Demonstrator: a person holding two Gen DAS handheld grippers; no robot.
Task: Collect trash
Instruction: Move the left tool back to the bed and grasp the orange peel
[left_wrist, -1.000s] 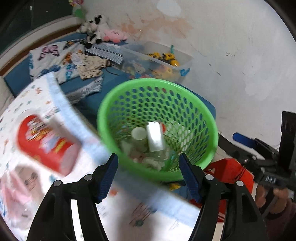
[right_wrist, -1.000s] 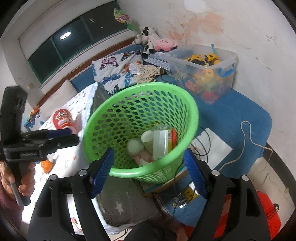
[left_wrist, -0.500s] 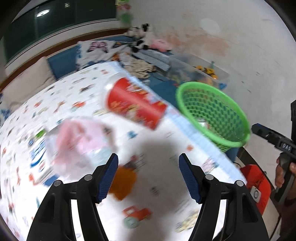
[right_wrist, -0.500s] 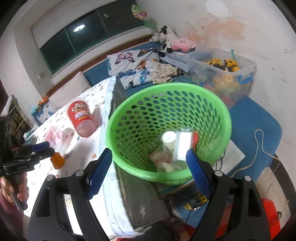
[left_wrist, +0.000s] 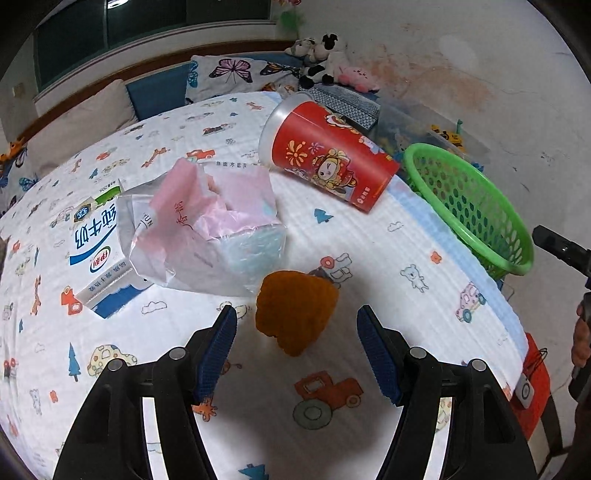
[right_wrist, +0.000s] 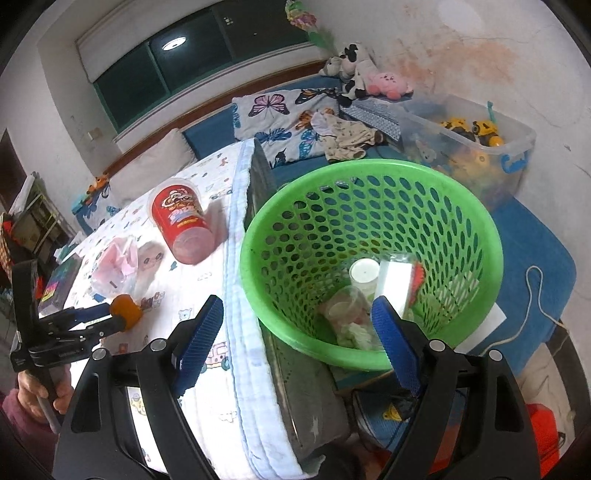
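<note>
Currently the left hand-held gripper (left_wrist: 295, 343) hangs over the counter (left_wrist: 369, 258), which is covered by a cartoon-print cloth, with its jaws spread wide and holding nothing. An orange crumpled piece of trash (left_wrist: 295, 310) lies on the cloth between and just ahead of the blue pads (left_wrist: 218, 347); whether either pad touches it cannot be told. Beyond it lies a pink plastic-wrapped pack (left_wrist: 210, 221), with a milk carton (left_wrist: 98, 243) touching its left side. A red cup (left_wrist: 325, 162) lies on its side near the counter's far edge. The green basket (left_wrist: 476, 206) stands just beside the counter's right edge. The right hand-held gripper (right_wrist: 295, 339) is also spread and empty, positioned above the basket's near rim. Inside the basket, a white-capped bottle (right_wrist: 364, 273) and crumpled wrappers (right_wrist: 351, 321) rest on the bottom.
</note>
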